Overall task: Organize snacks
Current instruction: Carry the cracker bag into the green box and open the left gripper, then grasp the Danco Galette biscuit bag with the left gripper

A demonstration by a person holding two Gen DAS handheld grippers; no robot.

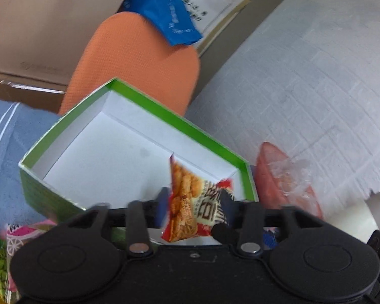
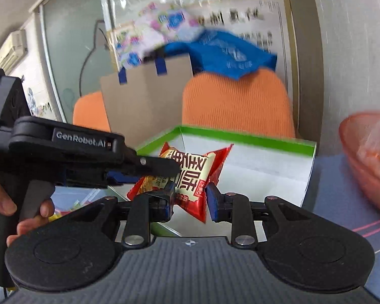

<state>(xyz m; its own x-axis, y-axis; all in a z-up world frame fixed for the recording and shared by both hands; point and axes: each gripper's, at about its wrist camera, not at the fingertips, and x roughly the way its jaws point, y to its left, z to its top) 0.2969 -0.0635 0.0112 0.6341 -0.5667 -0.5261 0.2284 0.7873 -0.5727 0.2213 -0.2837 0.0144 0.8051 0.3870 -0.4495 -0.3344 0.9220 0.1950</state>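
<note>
One red snack packet (image 2: 190, 177) sits between both grippers over one green box (image 2: 240, 139): right gripper (image 2: 190, 200) jaws grip it, left gripper (image 1: 190, 202) jaws stand wide open.

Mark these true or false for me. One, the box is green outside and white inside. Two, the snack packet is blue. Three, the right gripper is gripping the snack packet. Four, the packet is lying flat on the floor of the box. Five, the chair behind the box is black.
1. True: the box has green walls and a white inside.
2. False: the snack packet is red with a pale label.
3. True: the right gripper has its fingers closed on the packet.
4. False: the packet is held up at the box's near side, not lying in it.
5. False: the chair is orange.
</note>
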